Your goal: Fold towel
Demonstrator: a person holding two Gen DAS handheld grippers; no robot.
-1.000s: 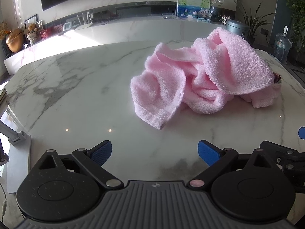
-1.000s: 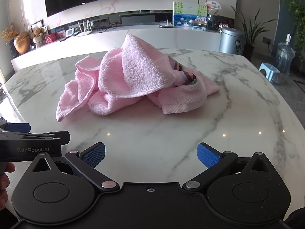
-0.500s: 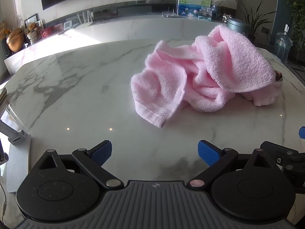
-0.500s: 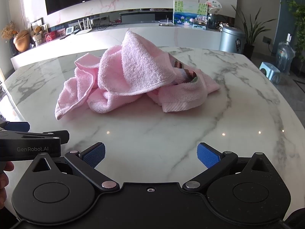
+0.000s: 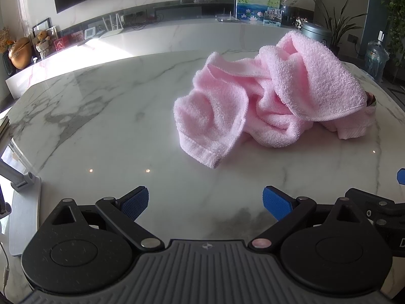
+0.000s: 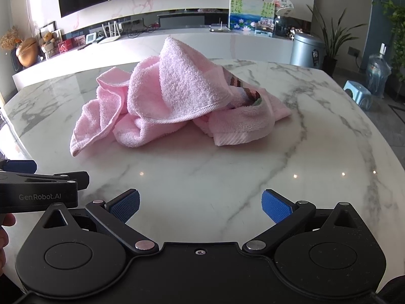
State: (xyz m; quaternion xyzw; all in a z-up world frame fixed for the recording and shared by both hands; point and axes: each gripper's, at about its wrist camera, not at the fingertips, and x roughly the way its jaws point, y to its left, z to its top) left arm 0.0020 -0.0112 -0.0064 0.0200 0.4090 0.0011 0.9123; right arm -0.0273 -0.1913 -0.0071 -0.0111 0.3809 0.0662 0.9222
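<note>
A pink terry towel [image 5: 268,101] lies crumpled in a heap on the white marble table [image 5: 106,116]; it also shows in the right wrist view [image 6: 174,101], where a striped patterned patch peeks out on its right side. My left gripper [image 5: 205,201] is open and empty, a short way in front of the towel's near left corner. My right gripper [image 6: 200,204] is open and empty, in front of the heap's middle. The left gripper's body shows at the left edge of the right wrist view [image 6: 38,192].
A metal stand base [image 5: 24,202] sits at the table's left edge. Behind the table runs a long marble counter [image 5: 177,33] with pictures and ornaments. A grey bin [image 6: 306,50], plants, a water jug and a blue stool [image 6: 358,95] stand at the right.
Both grippers have moved slightly forward toward the towel, which looks a little nearer and larger. The jaws have stayed open and the towel has not moved.
</note>
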